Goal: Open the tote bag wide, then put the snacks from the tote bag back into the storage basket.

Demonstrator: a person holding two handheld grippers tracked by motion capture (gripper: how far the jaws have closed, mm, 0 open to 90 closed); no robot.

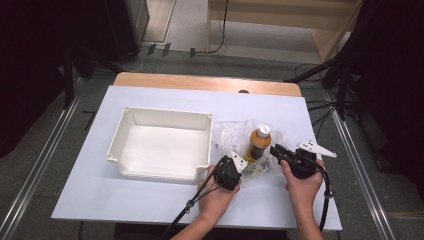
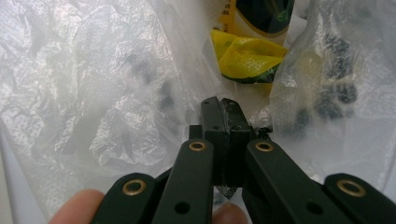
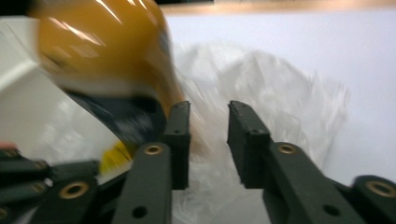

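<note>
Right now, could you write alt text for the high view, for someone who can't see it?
A person's two hands each hold a black gripper at a clear plastic bag with an orange-brown bottle in it, on a white table. The left gripper meets the bag's near edge; the right gripper is beside the bottle. An empty white tray sits to the left.

Grey floor (image 1: pixel 60 150), wooden shelf unit (image 1: pixel 300 17) behind white-topped table (image 1: pixel 150 197).

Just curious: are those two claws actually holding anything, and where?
The left gripper is shut on the plastic bag, pinching its film near the bottle. The right gripper stands open, holding nothing.
</note>
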